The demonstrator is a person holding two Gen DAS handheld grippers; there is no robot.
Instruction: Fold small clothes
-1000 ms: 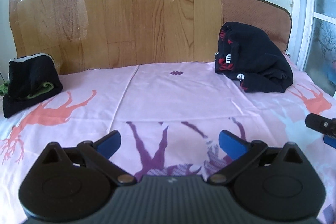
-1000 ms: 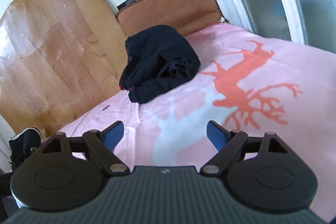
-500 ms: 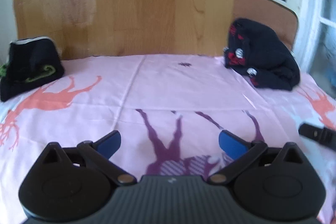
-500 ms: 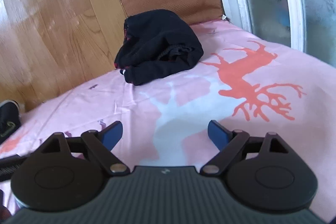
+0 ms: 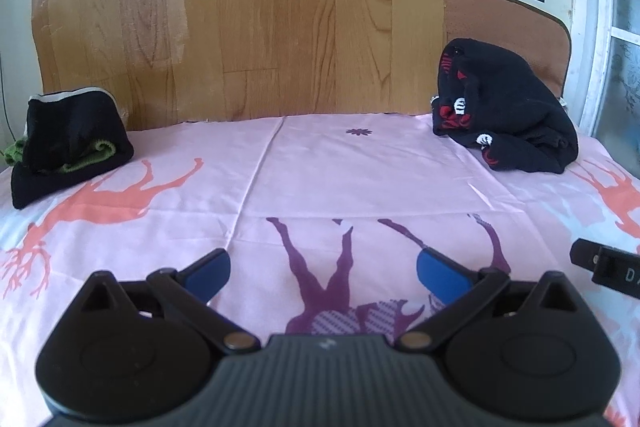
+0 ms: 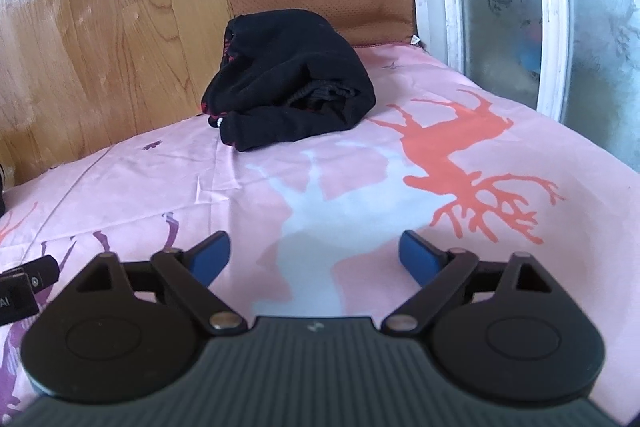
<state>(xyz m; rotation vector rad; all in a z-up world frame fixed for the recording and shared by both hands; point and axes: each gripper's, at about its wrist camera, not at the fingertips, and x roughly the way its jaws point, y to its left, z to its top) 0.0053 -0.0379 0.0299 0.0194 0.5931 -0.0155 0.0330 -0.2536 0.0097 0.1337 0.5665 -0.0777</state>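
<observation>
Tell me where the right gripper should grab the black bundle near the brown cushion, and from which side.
Take the black bundle by the loose roll at its near bottom edge, coming in low from the front. That lip juts out over the pink sheet, so the open right gripper could probably pinch it without digging into the mound.

A black garment (image 5: 516,115) with red and white markings lies in a loose, rumpled heap at the far right of the pink deer-print sheet (image 5: 360,179), its back leaning against the brown cushion (image 5: 504,15); from the right wrist view its folds bunch open toward the front. Well apart, at the far left edge of the sheet, a second black garment (image 5: 68,147) sits in a compact bundle with a pale rim on top and green fabric showing in its folds.
</observation>
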